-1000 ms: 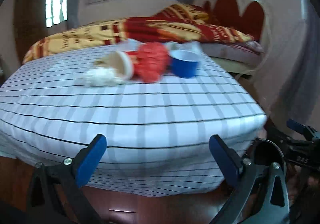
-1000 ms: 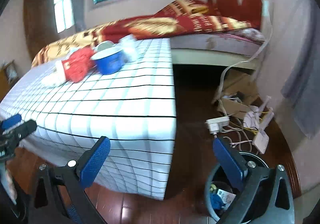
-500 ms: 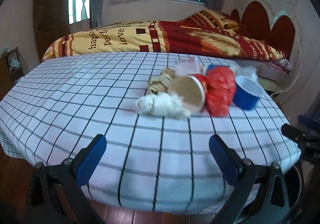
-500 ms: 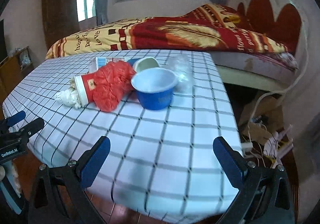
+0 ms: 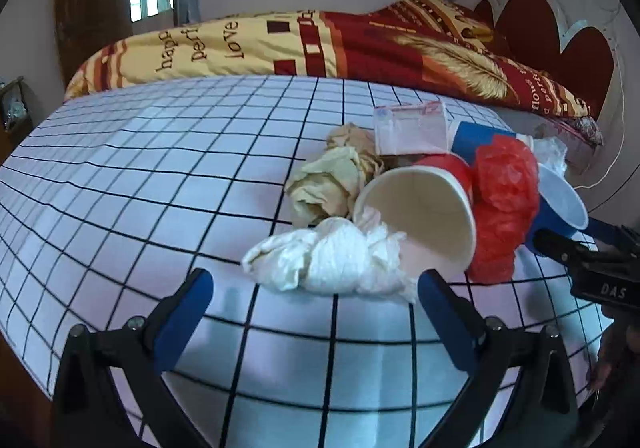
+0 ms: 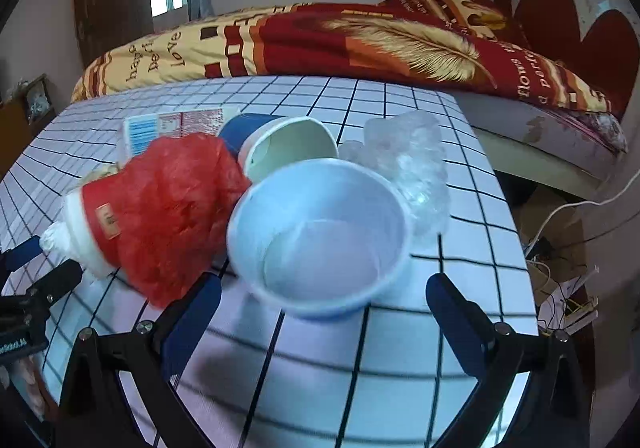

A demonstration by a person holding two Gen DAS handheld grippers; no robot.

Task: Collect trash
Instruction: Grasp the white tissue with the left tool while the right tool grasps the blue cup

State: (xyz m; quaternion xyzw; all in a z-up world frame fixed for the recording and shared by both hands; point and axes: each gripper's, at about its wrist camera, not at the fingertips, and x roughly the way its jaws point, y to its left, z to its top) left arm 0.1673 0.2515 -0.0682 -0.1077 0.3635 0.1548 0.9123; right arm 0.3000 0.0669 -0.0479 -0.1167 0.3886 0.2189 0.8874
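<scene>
A heap of trash lies on the checked tablecloth. My left gripper is open just short of a crumpled white tissue, which spills from a tipped red paper cup. Beside these lie brown crumpled paper, a red plastic bag and a small carton. My right gripper is open with its jaws either side of a blue paper bowl. Behind it lie the red bag, a second tipped cup and clear crumpled plastic.
A bed with a red and yellow quilt stands right behind the table. Cables and clutter lie on the floor to the table's right. My right gripper shows at the right edge of the left wrist view.
Both grippers have risen from below the table edge and moved in close to the trash. The tissue and the blue bowl now sit near the open jaws.
</scene>
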